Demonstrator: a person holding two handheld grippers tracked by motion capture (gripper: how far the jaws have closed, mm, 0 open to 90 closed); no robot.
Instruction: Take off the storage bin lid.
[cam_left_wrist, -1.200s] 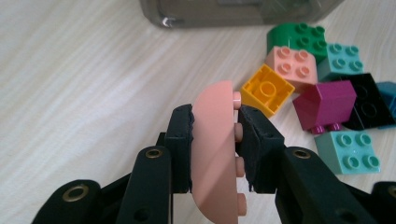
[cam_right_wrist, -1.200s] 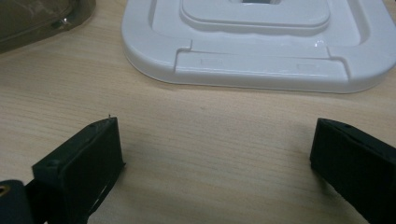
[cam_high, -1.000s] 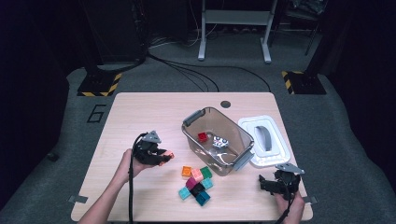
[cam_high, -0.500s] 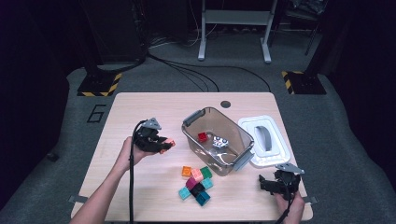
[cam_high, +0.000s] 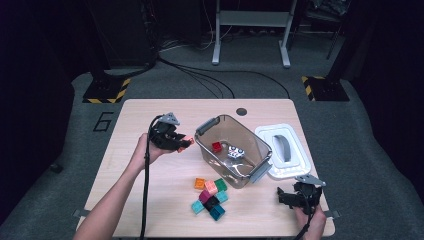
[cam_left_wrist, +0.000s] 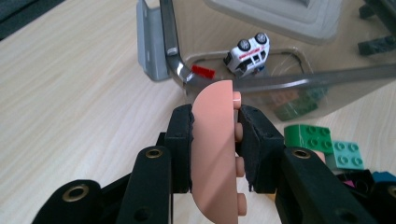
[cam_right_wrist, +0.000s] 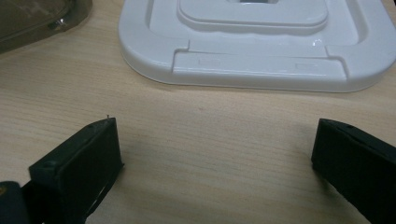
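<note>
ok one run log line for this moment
left gripper: shut on peach brick | beside clear bin | right gripper: open, near white lid

The left gripper is hovering just left of the clear bin, its black jaws pointing toward the bin's near handle and clamping from both sides on a salmon-pink brick. The left hand is gripping it from behind, with the bare forearm reaching in from the bottom edge. The right gripper is sitting low, well to the right of the bin and nearer the person, its jaws spreading wide apart, with the right hand underneath.
</note>
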